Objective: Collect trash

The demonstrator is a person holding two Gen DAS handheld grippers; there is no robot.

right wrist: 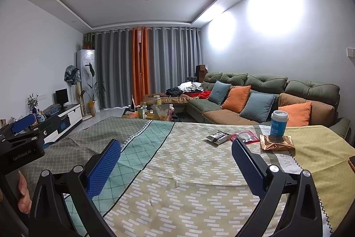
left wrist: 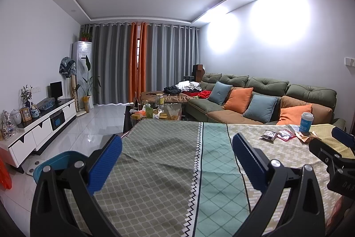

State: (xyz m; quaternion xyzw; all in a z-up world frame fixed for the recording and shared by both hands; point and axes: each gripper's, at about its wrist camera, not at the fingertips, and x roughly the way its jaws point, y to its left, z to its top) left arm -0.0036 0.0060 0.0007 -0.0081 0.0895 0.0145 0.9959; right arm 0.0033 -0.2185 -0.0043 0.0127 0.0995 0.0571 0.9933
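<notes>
Trash lies on the patterned tablecloth (right wrist: 177, 161): a black wrapper (right wrist: 217, 137), a red wrapper (right wrist: 245, 137), a copper foil wrapper (right wrist: 277, 143) and a blue paper cup (right wrist: 279, 123) standing on the foil. The same items show far right in the left wrist view: black wrapper (left wrist: 269, 134), red wrapper (left wrist: 286, 134), foil (left wrist: 307, 137), cup (left wrist: 306, 122). My right gripper (right wrist: 176, 151) is open and empty, short of the wrappers. My left gripper (left wrist: 177, 146) is open and empty over the table's left part. A blue bin (left wrist: 55, 161) sits beside the table's left edge.
A green sofa (right wrist: 266, 92) with orange and blue cushions runs behind the table on the right. A cluttered coffee table (right wrist: 155, 110) stands beyond the far edge. A white TV cabinet (left wrist: 40, 126) lines the left wall. An orange-brown object (right wrist: 351, 162) lies at the right table edge.
</notes>
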